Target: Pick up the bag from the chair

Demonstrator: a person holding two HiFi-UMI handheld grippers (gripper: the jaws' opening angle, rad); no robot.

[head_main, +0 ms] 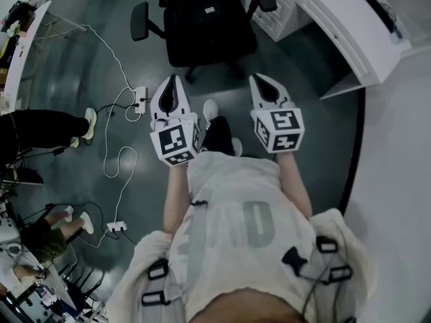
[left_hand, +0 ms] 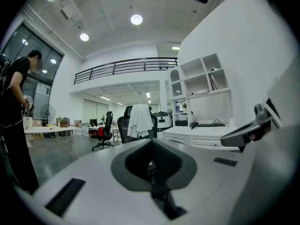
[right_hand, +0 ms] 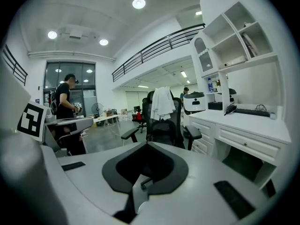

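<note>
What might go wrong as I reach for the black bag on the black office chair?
Both the left gripper and right gripper are shut, so they could shove the black bag instead of gripping it. The white garment draped over the backrest of the black office chair might snag. The white power strip lies near your feet, a possible trip hazard.

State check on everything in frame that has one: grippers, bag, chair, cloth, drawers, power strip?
left gripper, shut, empty
right gripper, shut, empty
bag, dark, on the chair seat, not yet picked up
chair, upright, beside the desk
white garment, draped over the chair back
desk drawers, shut
power strip, on the floor, cables plugged in
</note>
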